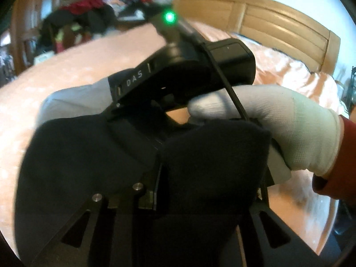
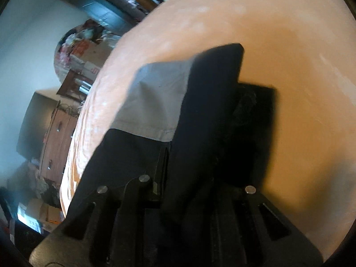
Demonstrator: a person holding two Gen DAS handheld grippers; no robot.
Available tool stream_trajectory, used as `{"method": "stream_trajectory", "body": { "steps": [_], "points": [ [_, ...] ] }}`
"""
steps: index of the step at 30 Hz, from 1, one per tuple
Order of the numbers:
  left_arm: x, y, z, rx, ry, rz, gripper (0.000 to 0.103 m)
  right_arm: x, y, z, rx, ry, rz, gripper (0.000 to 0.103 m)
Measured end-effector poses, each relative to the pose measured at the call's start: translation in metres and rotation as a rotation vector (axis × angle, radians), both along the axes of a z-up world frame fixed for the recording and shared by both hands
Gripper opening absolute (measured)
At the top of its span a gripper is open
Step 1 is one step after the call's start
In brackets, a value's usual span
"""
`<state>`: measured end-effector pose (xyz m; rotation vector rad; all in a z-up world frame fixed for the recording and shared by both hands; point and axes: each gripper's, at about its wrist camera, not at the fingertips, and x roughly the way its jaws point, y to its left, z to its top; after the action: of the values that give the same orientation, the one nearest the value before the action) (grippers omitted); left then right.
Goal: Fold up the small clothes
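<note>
I saw a peach bedspread [image 1: 66, 77] under a wooden headboard [image 1: 278, 29], clothes heaped [image 1: 89, 6] beyond. Both my tongs, left gripper [image 1: 159, 155] and right gripper [image 2: 169, 153], pinched the dark garment [image 2: 213, 102] above the bed.

Dark navy garment [image 2: 207, 115] with grey panel, bunched and draped above the peach bedspread [image 2: 289, 44].

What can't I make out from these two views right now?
- Left wrist view: the dark garment covers the left hand-held gripper, hiding its fingertips.
- Right wrist view: the same dark cloth buries the right hand-held gripper; grip unclear.
- Garment type: undeterminable, bunched and blurred.
- Clothes pile: too blurred to itemise.
</note>
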<state>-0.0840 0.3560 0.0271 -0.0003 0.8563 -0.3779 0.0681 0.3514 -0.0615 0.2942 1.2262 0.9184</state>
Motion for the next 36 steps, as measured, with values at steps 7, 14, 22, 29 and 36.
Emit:
{"method": "stream_trajectory", "body": {
  "steps": [7, 14, 22, 29, 36],
  "points": [
    [0.024, -0.028, -0.029, 0.065, 0.075, -0.039, 0.038, 0.006, -0.016, -0.031, 0.16, 0.18, -0.05, 0.018],
    [-0.064, 0.046, 0.036, -0.055, 0.004, -0.075, 0.042, -0.037, -0.088, 0.015, 0.137, 0.213, 0.003, 0.052],
    [-0.155, 0.177, 0.044, -0.09, -0.009, 0.241, 0.048, -0.077, -0.129, 0.017, 0.164, 0.229, -0.008, 0.062],
    [-0.158, 0.184, 0.016, -0.042, 0.04, 0.276, 0.048, -0.083, -0.117, 0.0, 0.051, 0.145, -0.036, 0.019],
    [-0.14, 0.152, 0.002, -0.02, 0.047, 0.25, 0.048, -0.078, -0.144, -0.008, 0.119, 0.096, -0.158, 0.002]
  ]
}}
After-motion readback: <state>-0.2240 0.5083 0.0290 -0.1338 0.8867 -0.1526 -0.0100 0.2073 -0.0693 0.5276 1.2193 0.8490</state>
